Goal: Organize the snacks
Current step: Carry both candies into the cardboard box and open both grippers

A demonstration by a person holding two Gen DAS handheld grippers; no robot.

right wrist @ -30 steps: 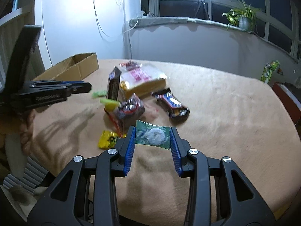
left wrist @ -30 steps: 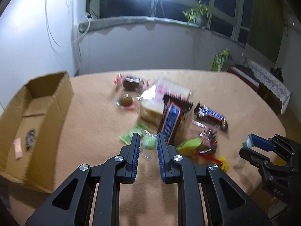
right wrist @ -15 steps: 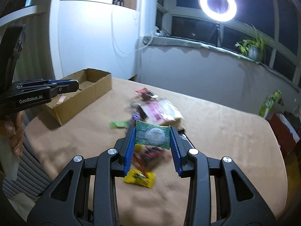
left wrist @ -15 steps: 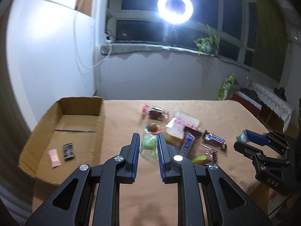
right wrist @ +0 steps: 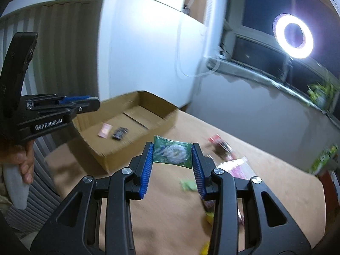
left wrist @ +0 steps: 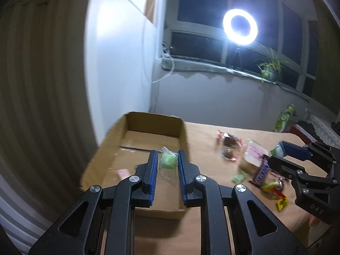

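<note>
Nearest the left wrist camera, the left gripper (left wrist: 167, 165) pinches a clear plastic wrapper holding a pale green round sweet (left wrist: 167, 162) between its blue-lined pads, the wrapper's loose end trailing down toward the camera. The sweet hangs above the near end of an open cardboard box (left wrist: 106, 148) that sits at the left edge of the tan worktop (left wrist: 204, 140). In the right wrist view, the right gripper (right wrist: 172, 155) clamps a dark green flat packet (right wrist: 171, 154) by its two short edges; the packet carries a pale round picture in the middle and fine print too small to read, and it is held above the worktop just beside the box's long side. The box is shallow, its flaps up, and on its floor lie a small pink packet (right wrist: 104, 130) and a small dark packet (right wrist: 120, 132), close to each other near one end. Beyond the box on the worktop the remaining snacks are scattered and blurred: a red-ended wrapped sweet (left wrist: 229, 140), a brown round sweet (left wrist: 228, 154), a bagged bread slice with pink print (left wrist: 254, 156), a small green packet (left wrist: 239, 178) and what may be a yellow packet (left wrist: 282, 203) near the right gripper's body. At the far side, a lit ring light (left wrist: 240, 27) stands by the dark window, with a potted plant (left wrist: 269, 69) on the sill.
</note>
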